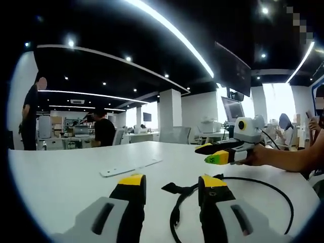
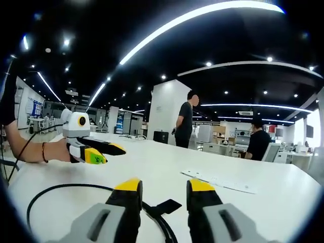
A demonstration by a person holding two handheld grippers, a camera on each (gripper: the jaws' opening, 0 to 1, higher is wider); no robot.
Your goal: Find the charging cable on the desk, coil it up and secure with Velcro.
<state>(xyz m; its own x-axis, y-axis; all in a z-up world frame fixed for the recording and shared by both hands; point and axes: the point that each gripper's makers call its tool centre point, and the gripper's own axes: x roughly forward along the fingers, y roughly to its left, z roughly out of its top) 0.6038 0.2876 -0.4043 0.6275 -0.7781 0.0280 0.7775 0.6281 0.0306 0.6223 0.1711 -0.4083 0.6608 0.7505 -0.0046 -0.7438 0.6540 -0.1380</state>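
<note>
Black cable lying loose on white desk, uncoiled.

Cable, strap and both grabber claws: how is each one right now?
Black cable: lying loose on the white table, not coiled.
Velcro strap: on the cable, lying flat, unfastened.
Left gripper: open, holding nothing.
Right gripper: open, holding nothing.
White flat strip: lying flat, untouched.
</note>
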